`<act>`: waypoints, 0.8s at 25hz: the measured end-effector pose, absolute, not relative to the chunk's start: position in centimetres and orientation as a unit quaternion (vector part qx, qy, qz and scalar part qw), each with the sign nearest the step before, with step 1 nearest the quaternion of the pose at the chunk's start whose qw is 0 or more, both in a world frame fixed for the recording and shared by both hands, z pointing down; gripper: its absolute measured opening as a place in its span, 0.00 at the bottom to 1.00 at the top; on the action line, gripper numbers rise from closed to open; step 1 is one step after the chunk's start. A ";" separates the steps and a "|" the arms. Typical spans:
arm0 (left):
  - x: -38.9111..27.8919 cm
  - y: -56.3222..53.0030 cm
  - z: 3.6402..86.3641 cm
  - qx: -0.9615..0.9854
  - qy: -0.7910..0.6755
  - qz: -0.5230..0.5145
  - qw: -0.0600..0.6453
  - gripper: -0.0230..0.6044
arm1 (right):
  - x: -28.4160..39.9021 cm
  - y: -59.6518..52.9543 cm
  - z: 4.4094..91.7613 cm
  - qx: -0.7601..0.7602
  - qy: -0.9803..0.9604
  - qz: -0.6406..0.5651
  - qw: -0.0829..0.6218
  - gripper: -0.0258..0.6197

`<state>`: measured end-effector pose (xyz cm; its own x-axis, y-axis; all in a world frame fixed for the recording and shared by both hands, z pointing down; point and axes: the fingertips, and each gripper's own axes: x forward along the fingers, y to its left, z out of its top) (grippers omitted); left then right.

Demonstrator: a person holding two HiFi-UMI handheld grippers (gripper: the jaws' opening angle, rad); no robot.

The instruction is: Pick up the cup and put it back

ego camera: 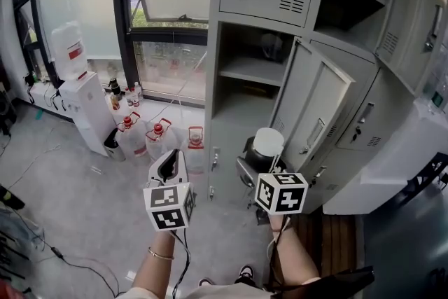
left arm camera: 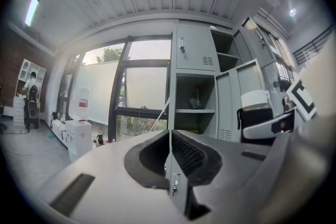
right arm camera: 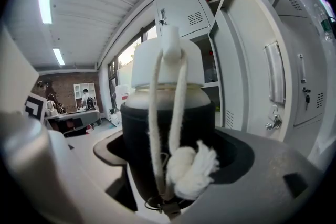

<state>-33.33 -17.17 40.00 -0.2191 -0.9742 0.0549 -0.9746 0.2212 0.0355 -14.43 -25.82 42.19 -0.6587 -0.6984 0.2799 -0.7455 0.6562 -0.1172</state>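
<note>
Partly hidden by cord (right arm camera: 179, 93), the cup (right arm camera: 140, 128) fills the right claw (right arm camera: 173, 153).

No words, brand names or numbers can be read anywhere. The red label (ego camera: 75, 51) on the water jug (ego camera: 65, 35) atop the white dispenser (ego camera: 89, 112) is too small to make out, in the head view and the left gripper view alike. The left cube (ego camera: 169, 206) and the right cube (ego camera: 281, 193) carry only black-and-white square marker patterns, not letters or digits.
</note>
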 end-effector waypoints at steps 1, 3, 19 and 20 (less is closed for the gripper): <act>-33.3 -17.3 40.0 0.623 -0.782 0.003 0.036 0.06 | -14.6 -26.0 42.3 0.398 -0.904 0.112 0.106 0.68; -33.2 -17.5 40.0 0.622 -0.782 0.001 0.041 0.06 | -14.8 -26.5 42.6 0.394 -0.906 0.112 0.109 0.68; -32.5 -20.1 42.0 0.611 -0.790 -0.001 0.049 0.06 | -17.3 -33.0 44.3 0.381 -0.912 0.106 0.106 0.68; -32.5 -20.3 42.2 0.611 -0.790 0.001 0.049 0.06 | -17.6 -33.6 44.5 0.380 -0.913 0.106 0.106 0.68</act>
